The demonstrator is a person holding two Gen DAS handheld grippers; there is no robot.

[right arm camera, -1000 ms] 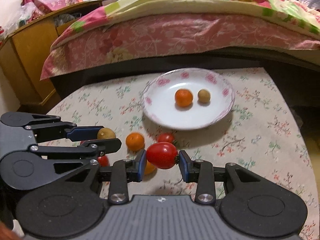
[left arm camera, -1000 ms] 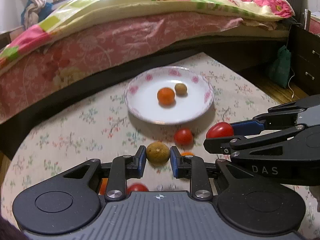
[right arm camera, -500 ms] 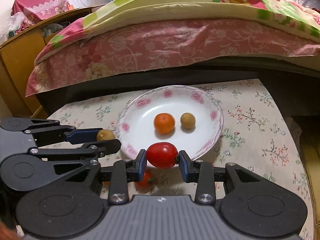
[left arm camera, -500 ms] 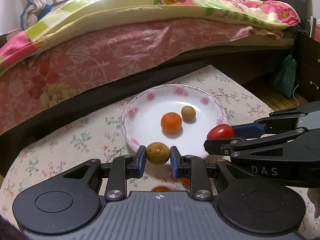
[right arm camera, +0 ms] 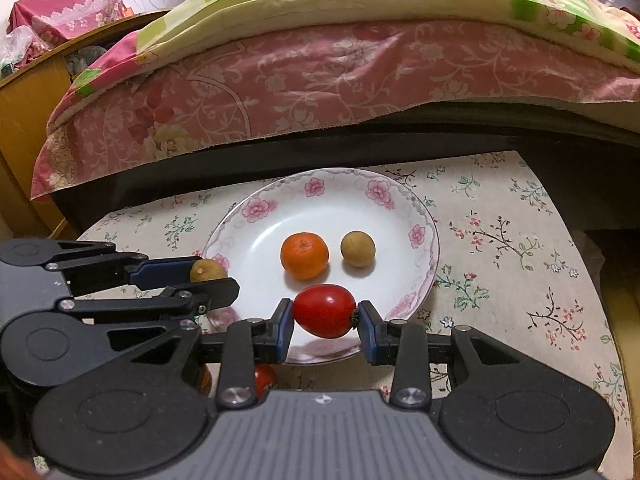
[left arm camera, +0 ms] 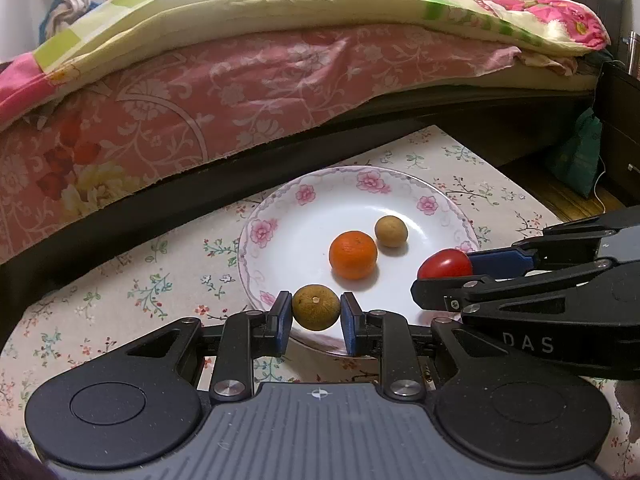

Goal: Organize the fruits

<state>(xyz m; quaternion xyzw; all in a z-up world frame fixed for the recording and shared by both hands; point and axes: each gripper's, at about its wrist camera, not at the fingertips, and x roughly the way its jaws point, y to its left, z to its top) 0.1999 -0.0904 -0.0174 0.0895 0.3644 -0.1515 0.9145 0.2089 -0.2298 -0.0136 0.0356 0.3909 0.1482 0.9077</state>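
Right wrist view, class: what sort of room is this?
Most likely a bedroom: a bed piled with quilts fills the background, with a low floral-clothed table beside it.

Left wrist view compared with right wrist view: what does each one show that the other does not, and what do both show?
Only the left wrist view shows the green bag beside the dark furniture.

Only the right wrist view shows the wooden cabinet and a small red fruit on the tablecloth, below the gripper.

Both show the flowered plate with an orange and a brown fruit on it, the left gripper holding another brown fruit, and the right gripper holding a red tomato.
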